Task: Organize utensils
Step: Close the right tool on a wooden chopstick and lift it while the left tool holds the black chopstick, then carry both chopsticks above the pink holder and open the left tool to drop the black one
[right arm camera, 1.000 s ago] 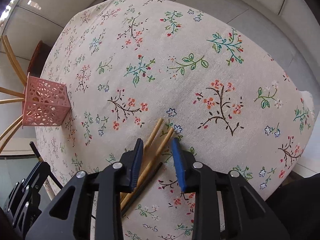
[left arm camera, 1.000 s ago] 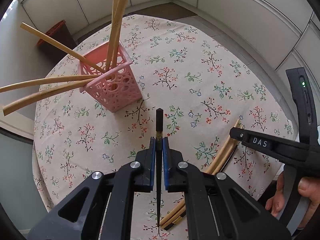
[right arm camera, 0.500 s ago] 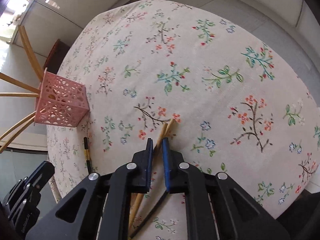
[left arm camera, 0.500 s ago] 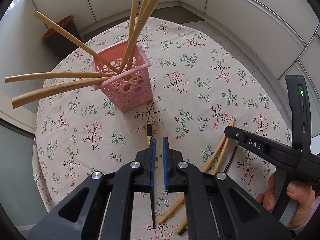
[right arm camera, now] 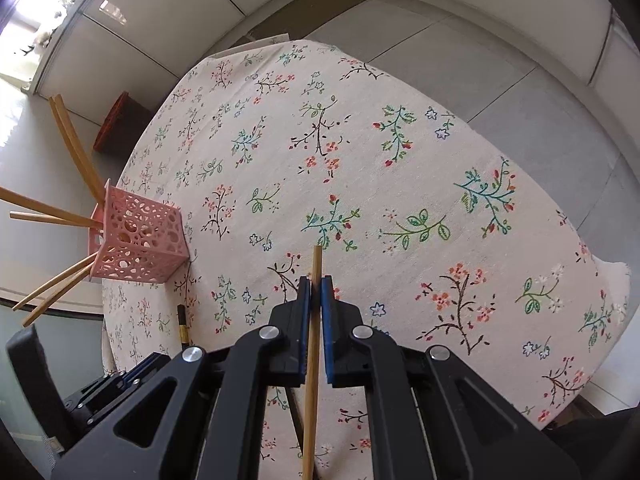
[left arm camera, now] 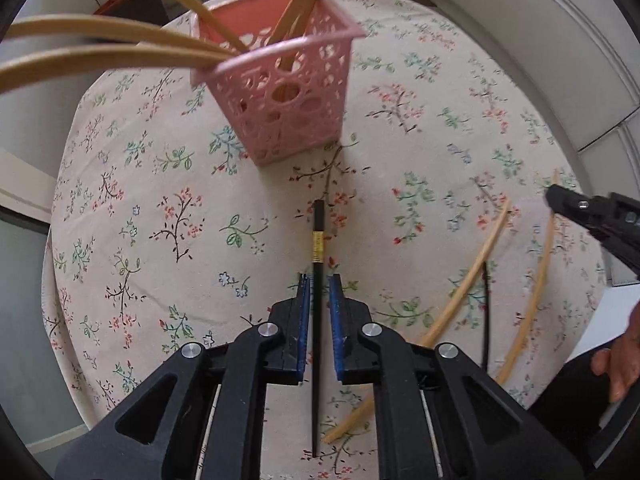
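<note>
A pink perforated basket (left arm camera: 288,92) holds several wooden chopsticks (left arm camera: 100,56) and stands on the floral tablecloth; it also shows in the right wrist view (right arm camera: 138,244). My left gripper (left arm camera: 319,280) is shut on a black chopstick with a gold band (left arm camera: 318,240), pointing toward the basket. My right gripper (right arm camera: 315,282) is shut on a wooden chopstick (right arm camera: 316,264), raised above the cloth. Loose wooden chopsticks (left arm camera: 468,280) and a thin black chopstick (left arm camera: 485,312) lie on the cloth at the right.
The round table with the floral cloth (right arm camera: 400,184) ends near a grey floor and white cabinets. A dark red-rimmed bin (right arm camera: 116,124) stands beyond the table. A hand (left arm camera: 616,364) shows at the right edge.
My left gripper has moved closer to the basket with the black chopstick. My right gripper closed on a wooden chopstick and lifted it off the cloth.
</note>
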`<action>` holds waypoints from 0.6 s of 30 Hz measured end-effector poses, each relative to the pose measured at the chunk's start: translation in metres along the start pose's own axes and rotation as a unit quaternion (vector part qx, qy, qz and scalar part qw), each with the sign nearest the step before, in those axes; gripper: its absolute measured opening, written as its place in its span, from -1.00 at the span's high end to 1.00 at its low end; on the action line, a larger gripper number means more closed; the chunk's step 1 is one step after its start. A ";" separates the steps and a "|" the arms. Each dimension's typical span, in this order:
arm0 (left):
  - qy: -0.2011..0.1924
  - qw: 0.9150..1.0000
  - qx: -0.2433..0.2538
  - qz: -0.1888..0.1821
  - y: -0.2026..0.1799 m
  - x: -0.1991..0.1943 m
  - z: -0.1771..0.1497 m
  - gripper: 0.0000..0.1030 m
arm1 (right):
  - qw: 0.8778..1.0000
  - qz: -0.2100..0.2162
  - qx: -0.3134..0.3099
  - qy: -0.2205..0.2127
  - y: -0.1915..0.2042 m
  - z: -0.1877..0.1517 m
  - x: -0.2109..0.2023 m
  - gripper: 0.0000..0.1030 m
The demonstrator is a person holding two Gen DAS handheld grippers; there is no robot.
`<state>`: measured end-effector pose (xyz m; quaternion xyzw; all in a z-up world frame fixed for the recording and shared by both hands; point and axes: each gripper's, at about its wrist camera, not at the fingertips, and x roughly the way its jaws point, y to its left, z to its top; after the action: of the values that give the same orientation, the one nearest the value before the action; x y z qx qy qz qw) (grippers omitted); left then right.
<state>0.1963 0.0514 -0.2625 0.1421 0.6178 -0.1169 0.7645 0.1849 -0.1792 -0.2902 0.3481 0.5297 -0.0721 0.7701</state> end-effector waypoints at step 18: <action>0.010 0.999 0.011 0.039 -0.028 0.031 0.021 0.88 | 0.994 -0.075 -0.060 0.056 0.005 -0.005 0.039 0.40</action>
<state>0.2122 0.0176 -0.2905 0.1758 0.6178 -0.0928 0.7608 0.2004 -0.1624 -0.3227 0.2642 0.6005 -0.0785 0.7507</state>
